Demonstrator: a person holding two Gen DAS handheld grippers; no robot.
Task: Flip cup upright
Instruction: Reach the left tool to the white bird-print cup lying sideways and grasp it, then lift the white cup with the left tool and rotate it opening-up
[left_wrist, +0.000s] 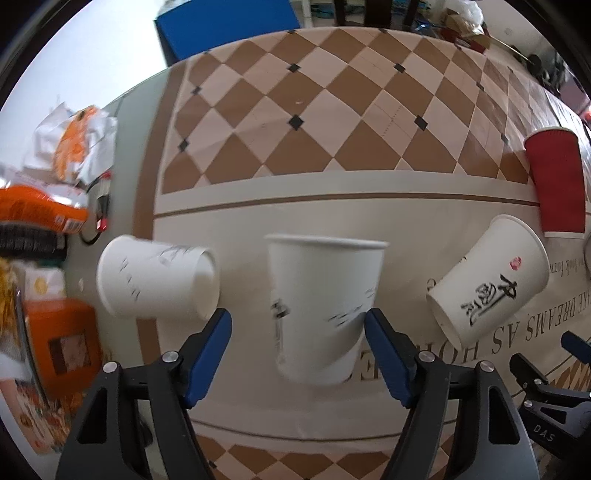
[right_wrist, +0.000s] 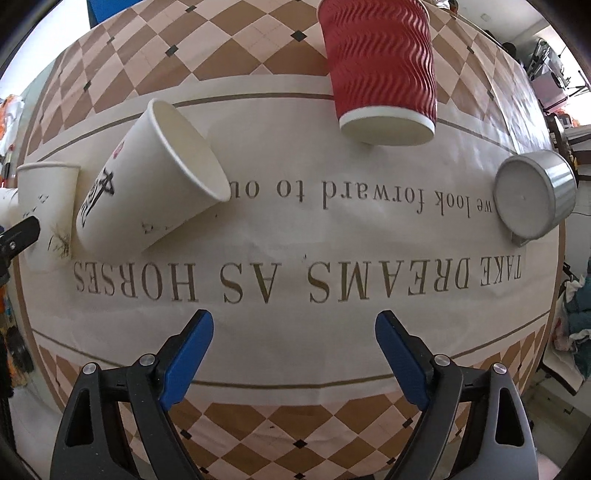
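Observation:
In the left wrist view a white paper cup (left_wrist: 321, 310) stands upright between the open blue fingers of my left gripper (left_wrist: 297, 325); the right finger is at its side and the left finger is apart from it. A second white cup (left_wrist: 155, 282) lies on its side to the left. A white cup with black script (left_wrist: 487, 284) lies on its side to the right, also in the right wrist view (right_wrist: 147, 184). My right gripper (right_wrist: 293, 328) is open and empty above the tablecloth.
A red ribbed cup (right_wrist: 380, 70) lies on its side at the back. A grey round tin (right_wrist: 532, 195) lies on its side at the right. Orange snack packets (left_wrist: 48, 206) and boxes crowd the table's left edge. The table (left_wrist: 295, 92) has a checkered cloth.

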